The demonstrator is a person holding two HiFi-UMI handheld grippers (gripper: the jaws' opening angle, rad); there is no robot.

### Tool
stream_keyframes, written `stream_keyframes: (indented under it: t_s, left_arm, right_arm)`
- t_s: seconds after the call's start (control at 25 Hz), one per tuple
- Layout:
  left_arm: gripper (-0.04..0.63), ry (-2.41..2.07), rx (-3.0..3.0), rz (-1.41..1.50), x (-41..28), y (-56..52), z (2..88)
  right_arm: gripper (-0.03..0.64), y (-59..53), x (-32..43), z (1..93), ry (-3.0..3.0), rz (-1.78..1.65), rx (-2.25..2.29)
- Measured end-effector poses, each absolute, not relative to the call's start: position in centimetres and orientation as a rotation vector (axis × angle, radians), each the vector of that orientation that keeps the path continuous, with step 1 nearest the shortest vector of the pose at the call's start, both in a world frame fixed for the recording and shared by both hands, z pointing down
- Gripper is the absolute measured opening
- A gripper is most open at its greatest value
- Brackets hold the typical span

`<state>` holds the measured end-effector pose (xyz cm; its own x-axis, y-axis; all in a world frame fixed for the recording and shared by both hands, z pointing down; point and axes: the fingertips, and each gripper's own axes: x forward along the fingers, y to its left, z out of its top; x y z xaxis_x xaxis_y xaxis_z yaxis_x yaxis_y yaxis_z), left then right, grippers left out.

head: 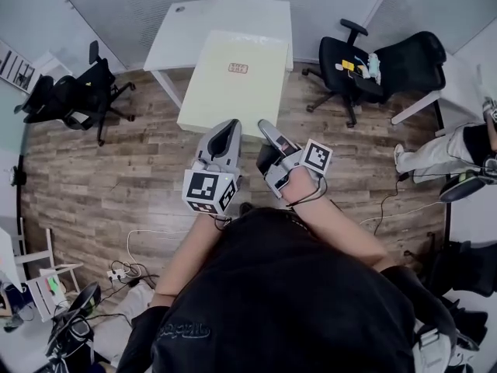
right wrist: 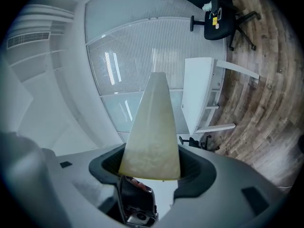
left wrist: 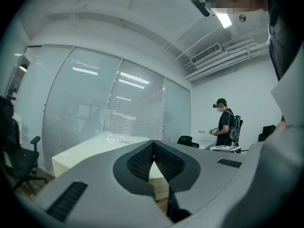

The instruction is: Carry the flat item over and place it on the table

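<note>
The flat item is a large cream board with a small label. I hold it level out in front, and its far part hangs over the white table. My left gripper is shut on the board's near edge, left of the middle. My right gripper grips the same edge beside it. In the left gripper view the board runs away past the closed jaws. From the right gripper view it shows as a cream wedge between the jaws, with the table to the right.
Black office chairs stand left and right of the table on the wooden floor. A seated person's legs reach in at the right. Cables and a power strip lie at lower left. Another person stands far off.
</note>
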<state>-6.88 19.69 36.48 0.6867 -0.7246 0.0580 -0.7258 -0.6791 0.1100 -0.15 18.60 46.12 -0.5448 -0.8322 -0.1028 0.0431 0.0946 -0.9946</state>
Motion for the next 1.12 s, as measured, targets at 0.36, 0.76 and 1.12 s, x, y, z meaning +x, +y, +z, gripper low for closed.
stream_keyframes:
  t_s: [0.36,0.76,1.12]
  left_arm:
    - [0.014,-1.165,2.77,0.01,-8.3,17.7,37.2]
    - [0.014,-1.189,2.719,0.04,-6.5,14.4,39.5]
    - [0.014,-1.26,2.651,0.032,-2.4,7.2,41.0]
  right_arm:
    - [0.298,16.9,-2.1,47.1,1.645,-1.554,-0.821]
    - [0.298,13.6,-0.8,49.5,1.636,-1.622,-0.807]
    - [0.298,5.8,2.7,50.1,1.705,-1.666,-0.762]
